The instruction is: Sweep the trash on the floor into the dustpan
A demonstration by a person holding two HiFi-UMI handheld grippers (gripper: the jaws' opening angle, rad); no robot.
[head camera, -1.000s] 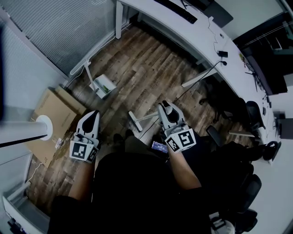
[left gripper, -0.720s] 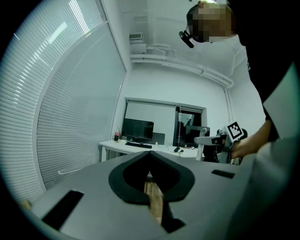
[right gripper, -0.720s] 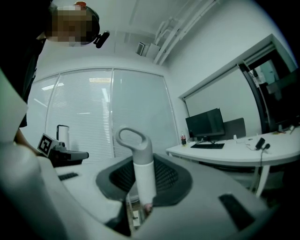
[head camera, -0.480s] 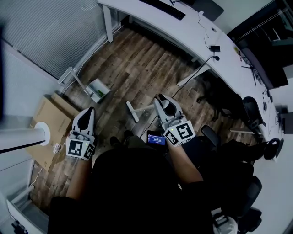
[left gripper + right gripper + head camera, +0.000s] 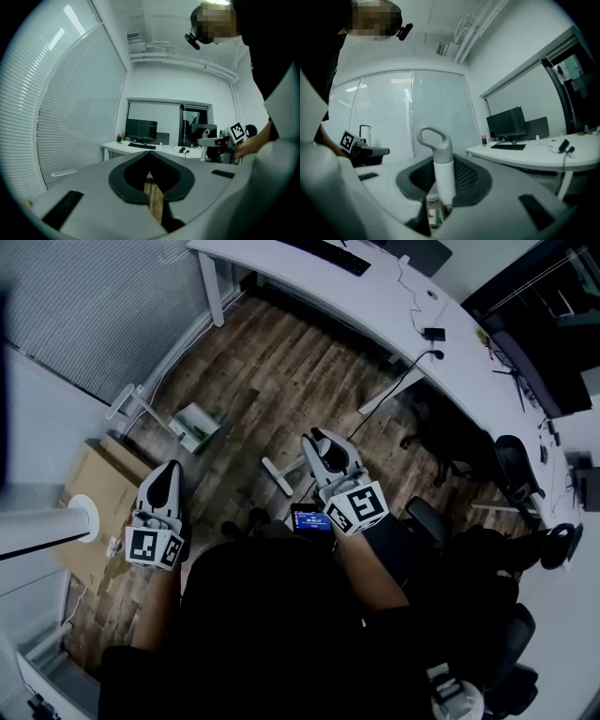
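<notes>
Broom handle (image 5: 443,173) stands clamped between the jaws of the right gripper (image 5: 319,442). The left gripper (image 5: 170,472) is pressed closed and empty. The dustpan (image 5: 197,426) lies unheld well ahead of its jaws, so sweeping could push it away.

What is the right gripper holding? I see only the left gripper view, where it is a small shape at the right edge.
Observer: The right gripper is shut on a white broom handle with a hanging loop at its top.
Operator: Where is the dustpan?
Observer: In the head view the dustpan sits on the wood floor, ahead of the left gripper and apart from both grippers.
Operator: And the broom head?
Observer: The broom head is low by the floor, between the dustpan and the right gripper, not at the dustpan.
</notes>
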